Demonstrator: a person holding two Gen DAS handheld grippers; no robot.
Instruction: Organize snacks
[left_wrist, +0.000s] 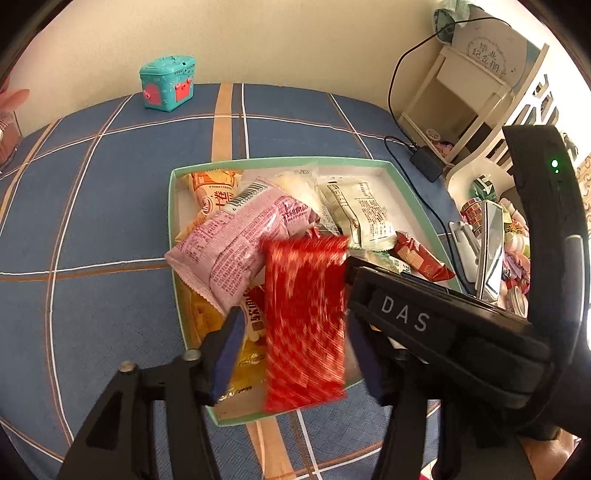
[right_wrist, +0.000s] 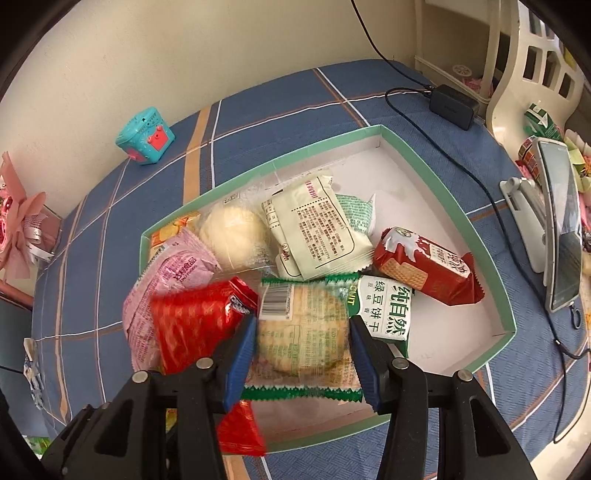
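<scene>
A green-rimmed white tray (left_wrist: 280, 160) (right_wrist: 443, 192) on a blue checked cloth holds several snack packets. A red foil packet (left_wrist: 304, 321) (right_wrist: 192, 325), blurred, hangs upright between the fingers of my left gripper (left_wrist: 295, 354). The jaws stand open, with a gap on both sides of it. It overlaps a pink packet (left_wrist: 229, 243) (right_wrist: 173, 273). My right gripper (right_wrist: 303, 354) straddles a green-edged biscuit packet (right_wrist: 303, 332) lying flat in the tray, its jaws open close to the packet's sides. That gripper's black body (left_wrist: 406, 314) reaches in from the right in the left wrist view.
Also in the tray: a cream packet (right_wrist: 314, 232), a round bun (right_wrist: 232, 236), a red-brown cracker packet (right_wrist: 424, 266). A teal toy box (left_wrist: 168, 83) stands at the back. At right lie a black adapter (right_wrist: 452, 101) with cable and a phone on a stand (right_wrist: 561, 229).
</scene>
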